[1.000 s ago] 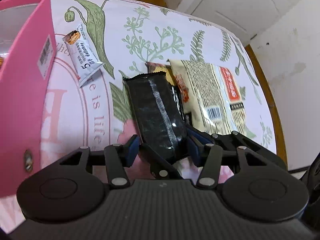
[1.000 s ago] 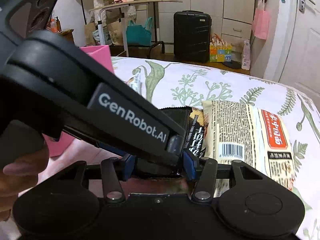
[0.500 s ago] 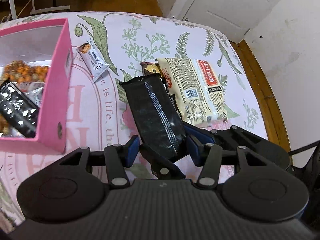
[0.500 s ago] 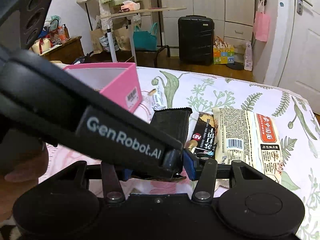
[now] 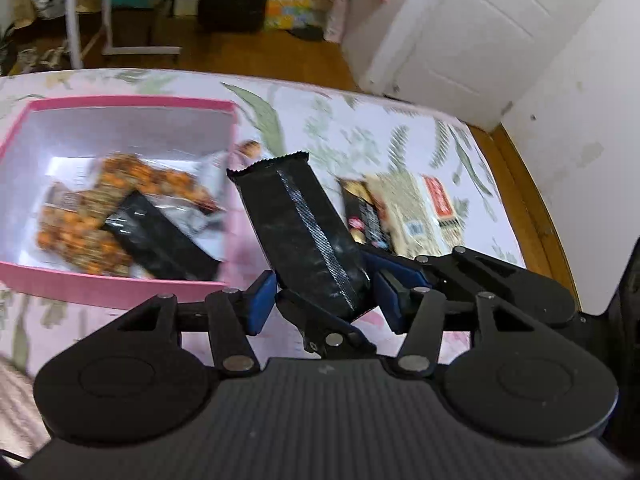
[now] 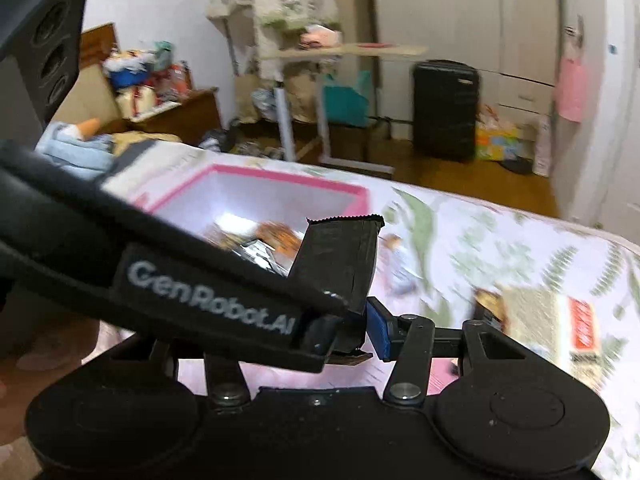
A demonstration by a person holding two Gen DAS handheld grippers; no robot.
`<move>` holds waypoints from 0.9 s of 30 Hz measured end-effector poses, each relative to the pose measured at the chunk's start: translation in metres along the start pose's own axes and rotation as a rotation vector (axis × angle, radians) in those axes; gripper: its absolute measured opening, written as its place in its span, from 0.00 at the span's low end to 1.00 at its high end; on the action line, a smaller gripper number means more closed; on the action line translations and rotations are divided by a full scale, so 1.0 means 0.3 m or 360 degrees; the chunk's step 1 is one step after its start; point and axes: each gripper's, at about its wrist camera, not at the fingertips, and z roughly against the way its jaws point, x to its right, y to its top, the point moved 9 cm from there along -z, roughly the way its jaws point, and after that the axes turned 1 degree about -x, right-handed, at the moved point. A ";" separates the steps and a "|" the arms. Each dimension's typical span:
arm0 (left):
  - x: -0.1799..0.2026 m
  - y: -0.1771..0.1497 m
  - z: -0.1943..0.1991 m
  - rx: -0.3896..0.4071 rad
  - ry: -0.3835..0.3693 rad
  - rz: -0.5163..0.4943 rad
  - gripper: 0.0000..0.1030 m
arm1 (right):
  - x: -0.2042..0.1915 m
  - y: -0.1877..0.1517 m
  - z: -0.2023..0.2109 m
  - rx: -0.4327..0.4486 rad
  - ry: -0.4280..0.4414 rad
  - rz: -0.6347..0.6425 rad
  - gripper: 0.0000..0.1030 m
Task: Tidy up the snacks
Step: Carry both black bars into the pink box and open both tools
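Observation:
A black snack pack (image 5: 304,232) is held in the air over the table, its crimped end up; it also shows in the right wrist view (image 6: 340,256). Both grippers close on its lower end: my left gripper (image 5: 320,300) has its blue pads at the pack's sides, and my right gripper (image 6: 352,332) crosses it from the right. The pink box (image 5: 120,280) lies to the left, holding an orange snack bag (image 5: 120,184) and a black bar (image 5: 160,240); it also shows in the right wrist view (image 6: 280,178).
On the floral tablecloth (image 5: 360,128), a beige-and-red pack (image 5: 424,212) and a dark bar (image 5: 364,216) lie right of the held pack. A small white bar (image 5: 250,148) lies by the box's far corner. The table edge (image 5: 532,216) runs along the right.
Both grippers have lifted the black pack well above the table and carried it left toward the pink box, whose inside has come into view.

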 end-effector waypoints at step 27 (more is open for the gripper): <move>-0.546 0.093 -0.046 0.0178 0.0338 0.0446 0.59 | -0.245 0.110 -0.355 0.0001 0.0201 0.0379 0.79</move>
